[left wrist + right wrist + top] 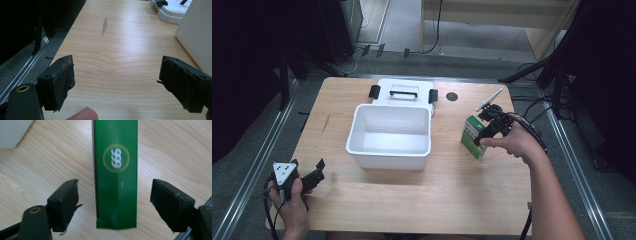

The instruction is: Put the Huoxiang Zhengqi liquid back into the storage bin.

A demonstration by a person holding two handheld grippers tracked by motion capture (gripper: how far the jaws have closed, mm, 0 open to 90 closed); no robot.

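Green box (117, 177), between open right jaws, untouched

Left gripper (116, 80) agape over wooden table (117, 50).

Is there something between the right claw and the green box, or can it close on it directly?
Nothing visible stands between them. The right claw is open, one jaw on each side of the green box, with bare wooden table in both gaps.
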